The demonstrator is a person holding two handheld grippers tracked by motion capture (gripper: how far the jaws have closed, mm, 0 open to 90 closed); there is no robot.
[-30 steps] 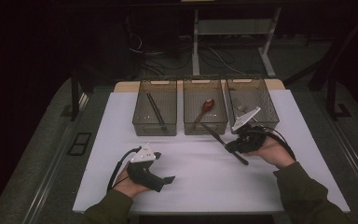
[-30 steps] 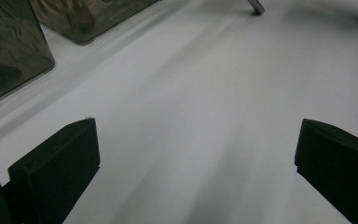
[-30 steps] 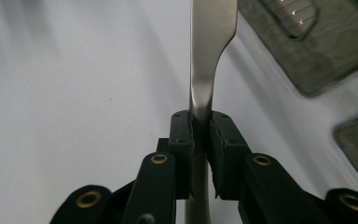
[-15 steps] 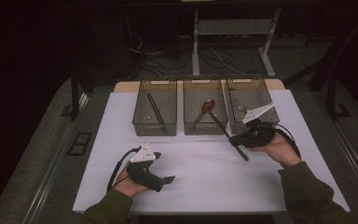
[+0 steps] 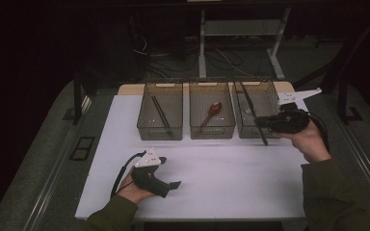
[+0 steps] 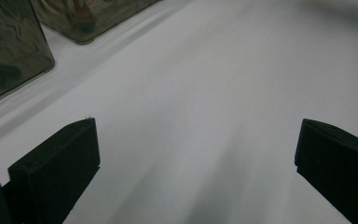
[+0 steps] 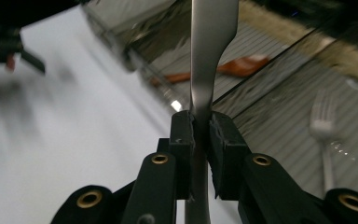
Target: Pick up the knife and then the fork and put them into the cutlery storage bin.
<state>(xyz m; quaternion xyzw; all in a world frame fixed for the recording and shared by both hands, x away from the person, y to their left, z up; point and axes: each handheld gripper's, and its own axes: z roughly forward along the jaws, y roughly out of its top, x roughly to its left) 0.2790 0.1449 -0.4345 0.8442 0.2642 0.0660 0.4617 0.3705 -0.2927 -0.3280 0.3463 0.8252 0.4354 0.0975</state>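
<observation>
Gripping a slim metal utensil by its handle, our right hand-held gripper is closed tight on the flat steel, and we are holding it over the near edge of the right-hand bin. Seen from above, the utensil is slanting across that bin, one end reaching out past the gripper over the basket, the other hanging back toward the white bench. We cannot tell what kind of head it has. A fork is already lying in the bin just beyond the jaws, and a brown spoon is lying in the middle bin off to one side.

We judge that we are carrying out the sorting step: bringing this piece to its bin. Next we are going to need to lower it over the basket wall, level it so both ends clear the rim, and only then loosen the jaws.

Our left hand-held gripper is resting on the bench with its jaws wide apart, holding nothing, well away from the bins.
</observation>
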